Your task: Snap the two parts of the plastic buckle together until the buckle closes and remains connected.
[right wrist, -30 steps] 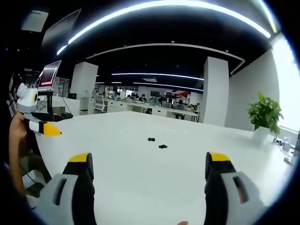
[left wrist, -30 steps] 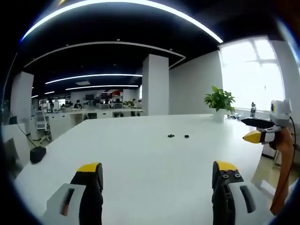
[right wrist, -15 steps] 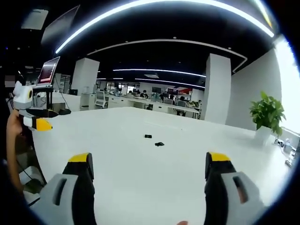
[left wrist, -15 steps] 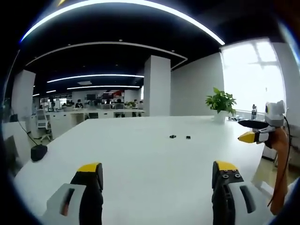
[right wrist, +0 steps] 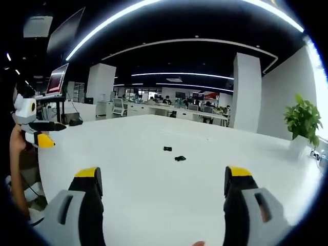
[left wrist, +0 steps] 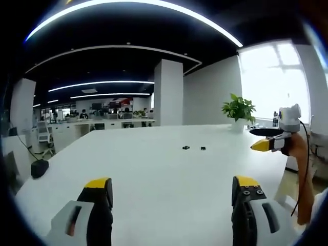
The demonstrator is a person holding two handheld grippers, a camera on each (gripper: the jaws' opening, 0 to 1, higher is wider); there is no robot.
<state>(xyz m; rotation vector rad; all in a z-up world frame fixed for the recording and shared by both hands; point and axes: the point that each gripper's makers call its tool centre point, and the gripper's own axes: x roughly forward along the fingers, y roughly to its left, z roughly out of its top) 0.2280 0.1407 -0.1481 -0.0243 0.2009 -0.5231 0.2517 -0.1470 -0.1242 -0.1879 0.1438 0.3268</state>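
- Two small black buckle parts lie on the white table (left wrist: 154,169), near the middle of the left gripper view: one part (left wrist: 186,148) on the left, the other part (left wrist: 203,148) just beside it on the right. They do not touch.
- In the right gripper view the same two parts sit just above the middle of the frame, one (right wrist: 167,149) a bit higher and to the left, the other (right wrist: 180,158) lower and to the right. There is a small gap between them.
- The parts are too small to tell which is which.
- The left gripper (left wrist: 171,192) is at the bottom of its view. Its two yellow-tipped jaws stand wide apart and hold nothing. It is well apart from the parts.
- The right gripper (right wrist: 164,182) is at the bottom of its view. Its jaws stand wide apart too, with nothing in them.
- The right gripper also shows at the right edge of the left gripper view (left wrist: 266,143), held by a hand (left wrist: 297,148).
- The left gripper shows at the left edge of the right gripper view (right wrist: 38,136).
- A green plant (left wrist: 239,108) in a white pot stands on the table, at the right of the left gripper view.
- A black thing (left wrist: 39,168) sits at the table's left edge.
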